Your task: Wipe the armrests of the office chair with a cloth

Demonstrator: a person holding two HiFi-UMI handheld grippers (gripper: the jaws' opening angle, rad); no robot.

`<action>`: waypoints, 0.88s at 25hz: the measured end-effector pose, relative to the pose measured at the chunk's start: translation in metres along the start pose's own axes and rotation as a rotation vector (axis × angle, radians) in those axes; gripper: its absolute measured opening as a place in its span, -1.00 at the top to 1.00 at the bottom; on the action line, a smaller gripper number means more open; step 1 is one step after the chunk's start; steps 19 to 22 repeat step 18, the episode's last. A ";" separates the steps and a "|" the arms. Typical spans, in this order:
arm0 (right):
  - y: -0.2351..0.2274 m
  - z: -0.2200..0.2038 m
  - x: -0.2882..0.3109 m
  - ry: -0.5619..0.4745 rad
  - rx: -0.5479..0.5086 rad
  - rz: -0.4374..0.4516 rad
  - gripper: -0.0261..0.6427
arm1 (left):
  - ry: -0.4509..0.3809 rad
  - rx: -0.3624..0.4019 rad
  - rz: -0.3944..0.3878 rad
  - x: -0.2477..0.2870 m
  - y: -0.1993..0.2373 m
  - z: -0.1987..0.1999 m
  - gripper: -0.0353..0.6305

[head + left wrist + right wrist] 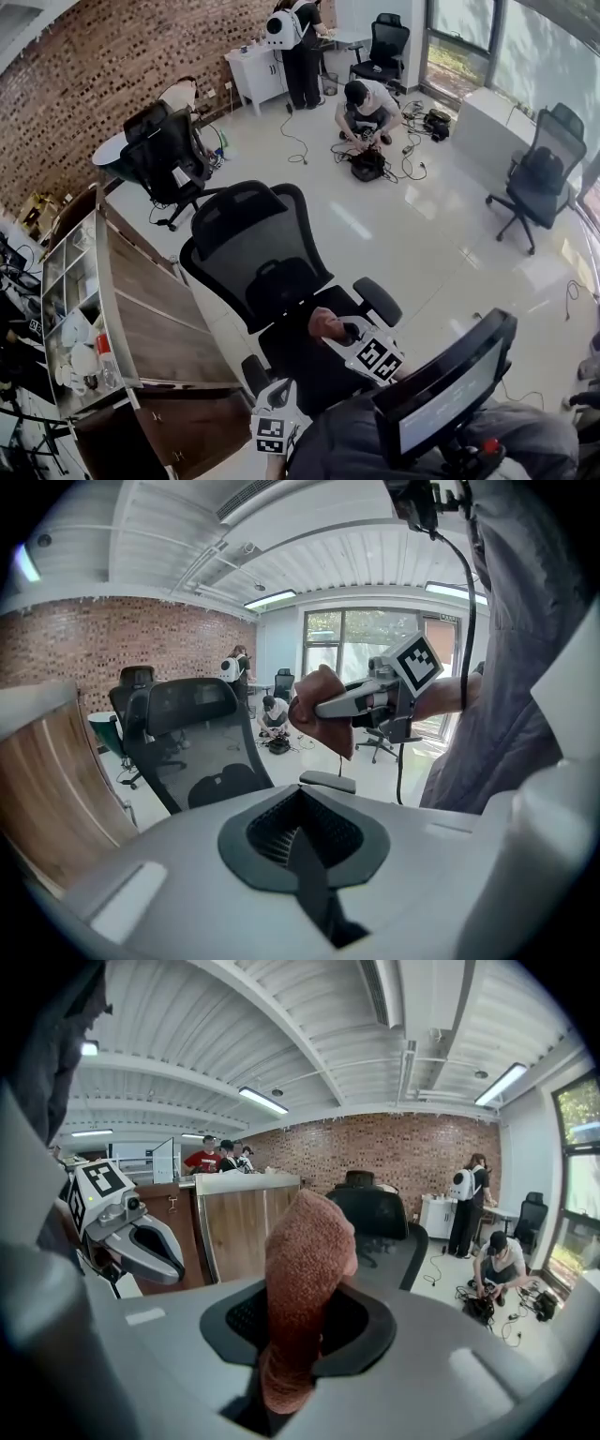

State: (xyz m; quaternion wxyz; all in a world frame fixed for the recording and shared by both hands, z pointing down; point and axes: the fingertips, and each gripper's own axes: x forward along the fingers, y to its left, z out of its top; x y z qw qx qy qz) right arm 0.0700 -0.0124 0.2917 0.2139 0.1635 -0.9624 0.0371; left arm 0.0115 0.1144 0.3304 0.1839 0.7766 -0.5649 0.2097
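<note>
Rust-brown cloth (pixel 305 1269) sits clamped in the right hand-held gripper (pixel 337 703).

Right gripper (pixel 330 330) pinching cloth (pixel 305 1269) between jaws. Left gripper (pixel 279 389) holding nothing, jaws pressing together, hanging near right gripper's left side.

Your head camera looks steeply down on the office chair (pixel 253 253). Both gripper cameras sit close behind their jaws, sharing that chair's back beyond them.
</note>
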 end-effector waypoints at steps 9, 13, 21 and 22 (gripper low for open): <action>-0.050 -0.024 -0.034 -0.004 0.018 -0.018 0.67 | 0.028 0.071 -0.030 0.051 -0.035 0.028 0.85; -0.075 -0.037 -0.051 0.004 0.012 -0.030 0.67 | 0.029 0.094 -0.049 0.078 -0.052 0.042 0.85; -0.108 -0.050 -0.069 0.004 0.007 -0.044 0.67 | 0.020 0.100 -0.070 0.113 -0.074 0.057 0.85; -0.108 -0.050 -0.069 0.004 0.007 -0.044 0.67 | 0.020 0.100 -0.070 0.113 -0.074 0.057 0.85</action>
